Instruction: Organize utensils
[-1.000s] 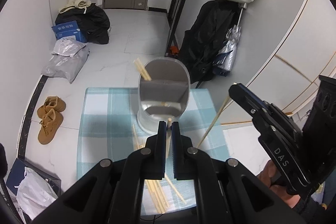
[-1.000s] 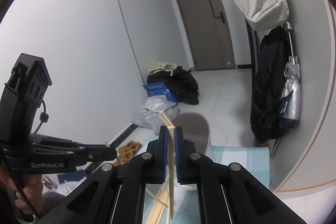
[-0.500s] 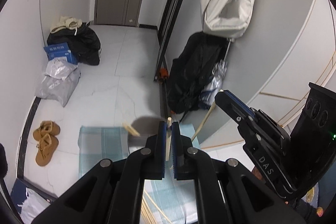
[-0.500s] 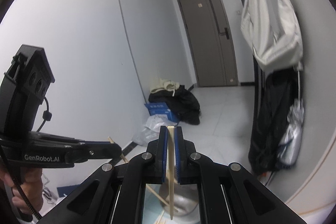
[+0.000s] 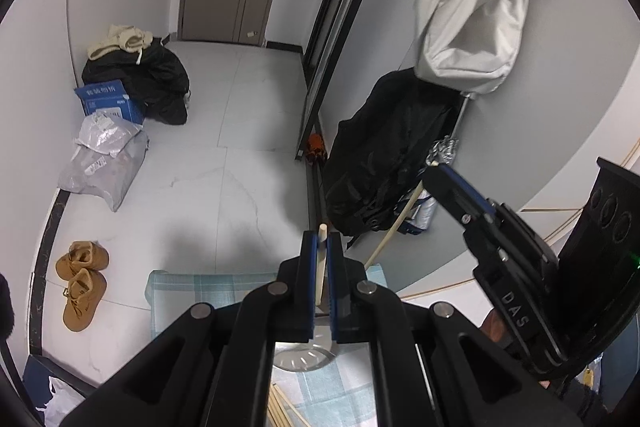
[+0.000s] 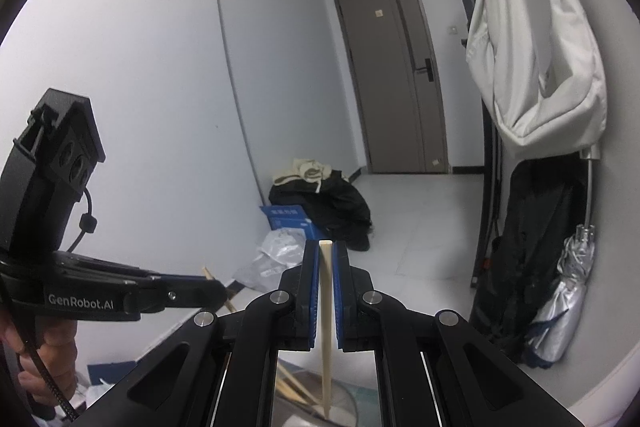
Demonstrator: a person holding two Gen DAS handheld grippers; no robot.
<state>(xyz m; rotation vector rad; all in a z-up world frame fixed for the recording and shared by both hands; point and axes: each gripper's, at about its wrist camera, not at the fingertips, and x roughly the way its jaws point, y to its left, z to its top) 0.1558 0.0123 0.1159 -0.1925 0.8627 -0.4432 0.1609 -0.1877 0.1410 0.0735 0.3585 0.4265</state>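
Note:
In the left wrist view my left gripper point(image 5: 321, 241) is shut on a pale wooden chopstick point(image 5: 320, 269) that stands upright between its blue pads. Below it, mostly hidden by the fingers, sits the metal utensil holder point(image 5: 303, 357) on a blue checked cloth point(image 5: 176, 291), with loose chopsticks point(image 5: 280, 411) near the bottom edge. My right gripper point(image 5: 434, 174) hovers to the right, with a slanting chopstick point(image 5: 394, 227) in its grip. In the right wrist view my right gripper point(image 6: 326, 251) is shut on its chopstick point(image 6: 326, 327), which hangs over the holder's rim point(image 6: 344, 401). My left gripper point(image 6: 218, 290) is at the left.
Brown shoes point(image 5: 82, 281), grey parcel bags point(image 5: 104, 159), a blue box point(image 5: 108, 101) and dark clothes point(image 5: 148, 83) lie on the floor. A black coat point(image 5: 384, 155), a folded umbrella point(image 6: 564, 291) and a white bag point(image 5: 468, 27) hang on the right wall. A door point(image 6: 400, 79) is behind.
Both grippers have risen with their chopsticks. The holder and cloth have slid down and mostly out of both views, and more of the room behind shows.

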